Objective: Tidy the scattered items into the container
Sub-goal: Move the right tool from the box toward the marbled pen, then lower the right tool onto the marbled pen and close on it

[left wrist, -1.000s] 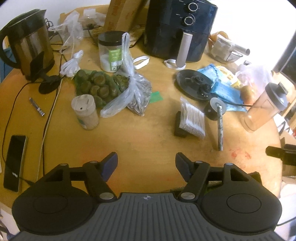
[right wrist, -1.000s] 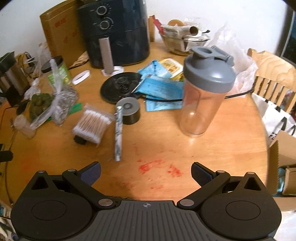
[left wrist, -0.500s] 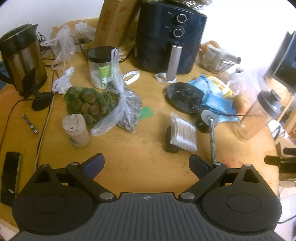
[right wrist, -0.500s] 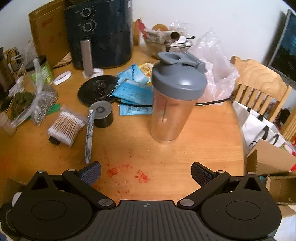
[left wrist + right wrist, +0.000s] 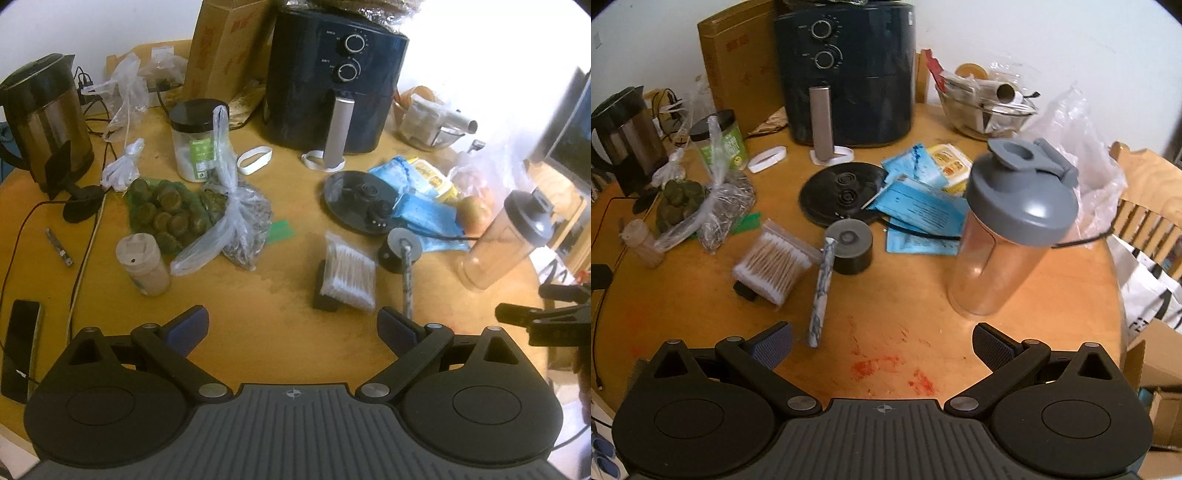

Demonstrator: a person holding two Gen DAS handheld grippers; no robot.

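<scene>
Round wooden table [image 5: 894, 295], cluttered, white wall behind. Landmark: black air fryer [image 5: 846, 74] at the table's far side.

Nearest: left gripper [image 5: 291, 328] over bare wood, jaws spread wide, nothing between them. Right gripper [image 5: 882, 341] likewise wide apart and empty, above red smears [image 5: 875, 365] on the wood.

Next out, on the near side of the fryer: cotton swab pack [image 5: 772, 269] lying flat, partly on a small black block [image 5: 744, 290]. Just right of it a marbled blue-white stick [image 5: 822, 295], its far end leaning on a short black cylinder [image 5: 849, 245]. Clear shaker bottle [image 5: 1004, 236] with grey lid stands upright, well to the near-right of the fryer, apart from the swabs.

Near-left of the fryer: tan shaker jar [image 5: 142, 264], upright; bag of dark green discs [image 5: 166, 212] touching a clear plastic bag [image 5: 236, 221] of dark bits; green card [image 5: 280, 230] beside that bag. Far left edge: black phone [image 5: 18, 349], cables, small metal stick [image 5: 59, 247].

Closer to the fryer: black round disc [image 5: 842, 194] in front of it, blue sachets [image 5: 919, 206] overlapping its right edge, yellow packet [image 5: 951, 164] behind them. White bands [image 5: 768, 158] on the wood at the fryer's front-left. Black-lidded jar [image 5: 195, 138] left of the fryer, steel kettle [image 5: 44, 118] further left.

Beside the fryer: cardboard box [image 5: 735, 70] leaning at its left, glass bowl [image 5: 986, 107] of odds at its right, crumpled clear plastic [image 5: 1075, 147] right of that. Wooden chair [image 5: 1148, 195] past the table edge.

Container for tidying: cannot tell which one it is; scattered items all lie on the table.
</scene>
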